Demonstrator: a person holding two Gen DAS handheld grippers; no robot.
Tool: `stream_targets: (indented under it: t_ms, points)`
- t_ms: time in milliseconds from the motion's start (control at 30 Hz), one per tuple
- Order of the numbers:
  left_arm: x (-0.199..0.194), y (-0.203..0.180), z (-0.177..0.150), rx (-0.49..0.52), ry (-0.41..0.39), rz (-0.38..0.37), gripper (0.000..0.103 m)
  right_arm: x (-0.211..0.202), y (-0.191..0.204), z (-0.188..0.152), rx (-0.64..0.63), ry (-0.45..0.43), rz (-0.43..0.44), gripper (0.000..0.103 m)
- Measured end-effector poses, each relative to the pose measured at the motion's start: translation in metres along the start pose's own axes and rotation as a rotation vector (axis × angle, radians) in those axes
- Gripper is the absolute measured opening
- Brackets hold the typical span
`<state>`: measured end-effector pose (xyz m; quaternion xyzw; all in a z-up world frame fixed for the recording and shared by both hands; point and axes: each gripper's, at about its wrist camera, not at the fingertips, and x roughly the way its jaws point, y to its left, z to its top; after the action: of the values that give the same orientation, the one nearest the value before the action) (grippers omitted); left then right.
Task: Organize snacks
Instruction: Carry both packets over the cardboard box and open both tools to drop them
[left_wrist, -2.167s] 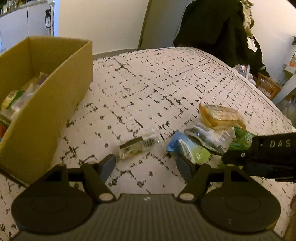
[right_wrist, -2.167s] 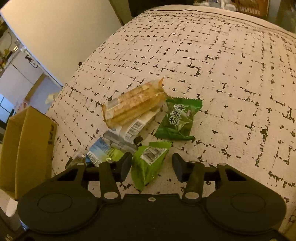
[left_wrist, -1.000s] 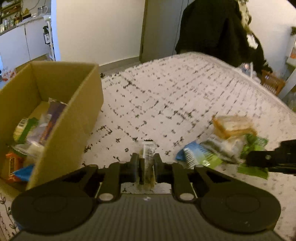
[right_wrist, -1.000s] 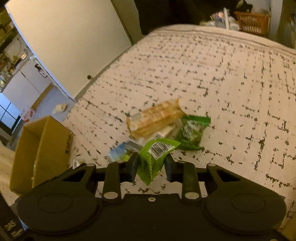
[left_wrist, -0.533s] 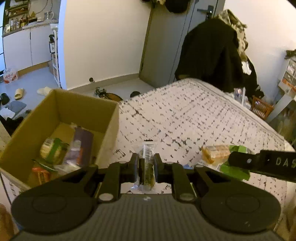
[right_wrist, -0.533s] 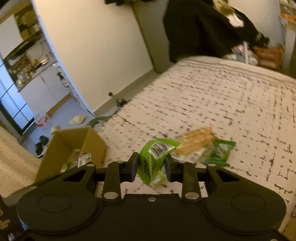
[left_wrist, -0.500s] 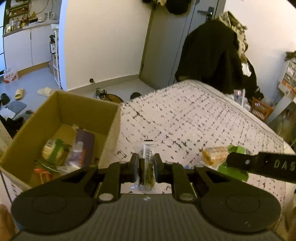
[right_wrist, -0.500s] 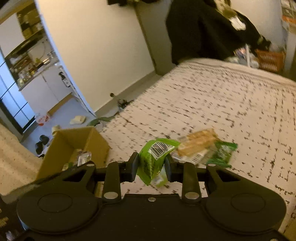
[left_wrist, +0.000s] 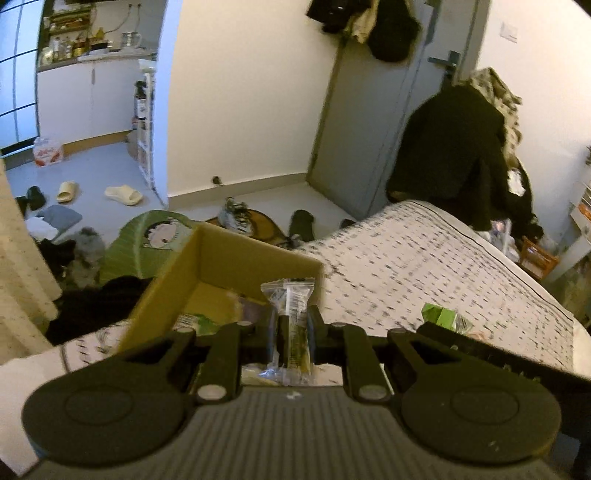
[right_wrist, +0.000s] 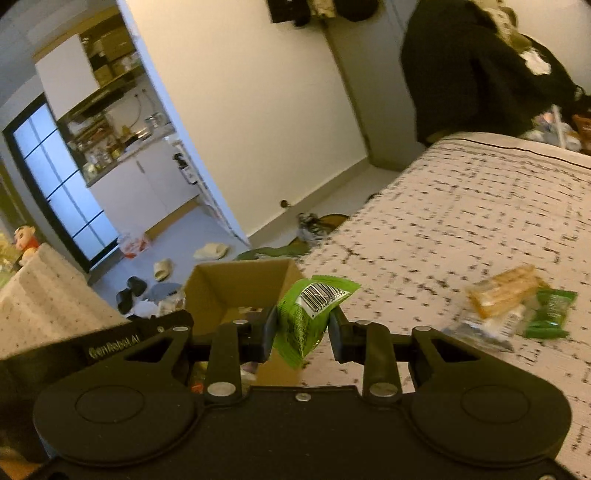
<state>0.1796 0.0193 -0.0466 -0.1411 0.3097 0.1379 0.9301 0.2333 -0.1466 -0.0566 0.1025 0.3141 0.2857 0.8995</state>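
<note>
Your left gripper (left_wrist: 291, 332) is clamped on a clear-wrapped snack bar (left_wrist: 290, 325), held upright, its crimped top edge poking above the fingers. It hangs over the open cardboard box (left_wrist: 236, 258), which sits at the edge of the bed (left_wrist: 424, 258) with packets already lying inside. Your right gripper (right_wrist: 303, 326) is pinching a bright green packet (right_wrist: 306, 317), barcode facing up, tilted toward the right finger. That one is held just beside the box's right wall, above the bed's patterned cover. Off to your right, on the bed, the remaining pile waits: an orange biscuit pack (right_wrist: 506, 291) on top, a dark green packet (right_wrist: 550, 308) just beside it, and clear wrappers underneath.
</note>
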Motion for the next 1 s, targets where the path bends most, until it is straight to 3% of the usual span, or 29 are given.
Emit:
stream_targets:
  t_ms: [633, 867, 967, 1000]
  points:
    - [0.01, 0.063, 0.022, -0.058, 0.03, 0.048, 0.015, 0.042, 0.045, 0.005, -0.019, 0.014, 0.103, 0.03]
    - [0.026, 0.072, 0.037, 0.006, 0.051, 0.082, 0.016, 0.068, 0.059, -0.004, -0.048, 0.066, 0.145, 0.03]
    - [0.036, 0.074, 0.039, 0.002, 0.064, 0.084, 0.016, 0.072, 0.062, -0.009, -0.054, 0.094, 0.119, 0.035]
    - [0.039, 0.074, 0.04, -0.002, 0.068, 0.084, 0.016, 0.071, 0.061, -0.008, -0.044, 0.094, 0.111, 0.046]
